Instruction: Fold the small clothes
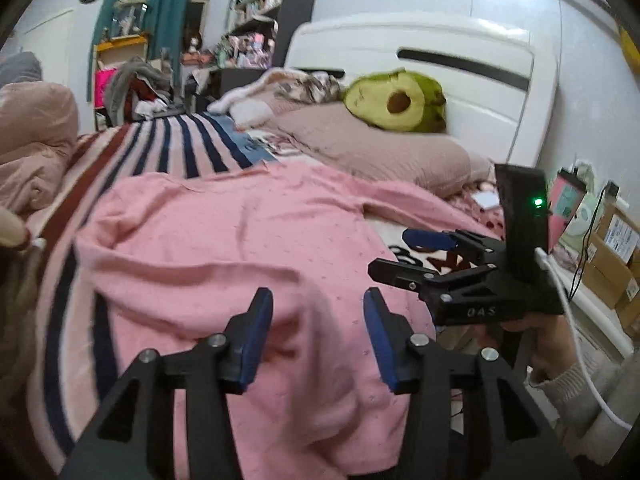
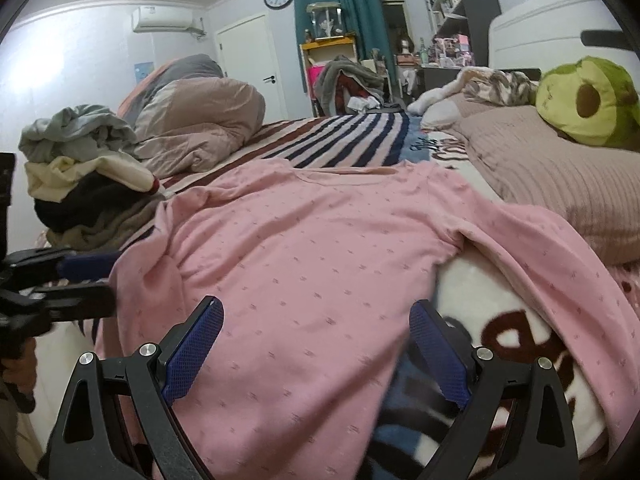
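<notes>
A pink long-sleeved top (image 1: pixel 224 240) (image 2: pixel 312 240) lies spread flat on the bed, neckline far from me, one sleeve (image 2: pixel 560 264) trailing to the right. In the left wrist view, my left gripper (image 1: pixel 317 300) hovers low over its near left part. The jaws stand apart with cloth under the gap and the pads (image 1: pixel 256 340) press on nothing. My right gripper (image 2: pixel 315 306) is wide open above the near hem. Each gripper shows in the other's view: the right gripper (image 1: pixel 394 254) open beside the top's right edge, the left gripper (image 2: pixel 104 280) at its left edge.
A striped blanket (image 1: pixel 180 148) covers the bed beyond the top. A pile of clothes (image 2: pixel 80 184) and a bunched duvet (image 2: pixel 200 120) sit at the left. A pillow (image 2: pixel 552 176) with an avocado plush (image 2: pixel 588 100) lies at the right. Cardboard boxes (image 1: pixel 616 256) stand beside the bed.
</notes>
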